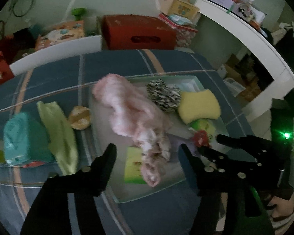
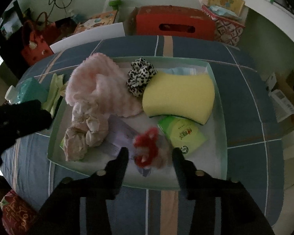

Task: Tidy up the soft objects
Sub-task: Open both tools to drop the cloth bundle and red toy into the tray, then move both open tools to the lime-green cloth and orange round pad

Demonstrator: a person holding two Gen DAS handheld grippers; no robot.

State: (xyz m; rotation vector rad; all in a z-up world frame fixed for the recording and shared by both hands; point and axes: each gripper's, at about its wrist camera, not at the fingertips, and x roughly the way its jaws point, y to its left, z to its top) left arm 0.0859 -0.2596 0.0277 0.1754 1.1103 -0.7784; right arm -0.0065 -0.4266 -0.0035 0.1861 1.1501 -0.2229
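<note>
Over the tray [image 2: 218,90], both grippers [image 1: 147,152] [image 2: 150,154] hang spread, pinching nothing; cloth [image 2: 100,90] and scrunchie [image 2: 147,146] look dropped inside for sorting.

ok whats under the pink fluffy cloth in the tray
A pale papery packet pokes out from under the pink fluffy cloth, and a green packet shows beneath its bunched end. What else it covers cannot be seen.

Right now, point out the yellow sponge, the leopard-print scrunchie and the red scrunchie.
yellow sponge [image 2: 178,94], right wrist view, middle of its top face
leopard-print scrunchie [image 2: 140,75], right wrist view, gathered fabric
red scrunchie [image 2: 147,144], right wrist view, red ruffle
</note>
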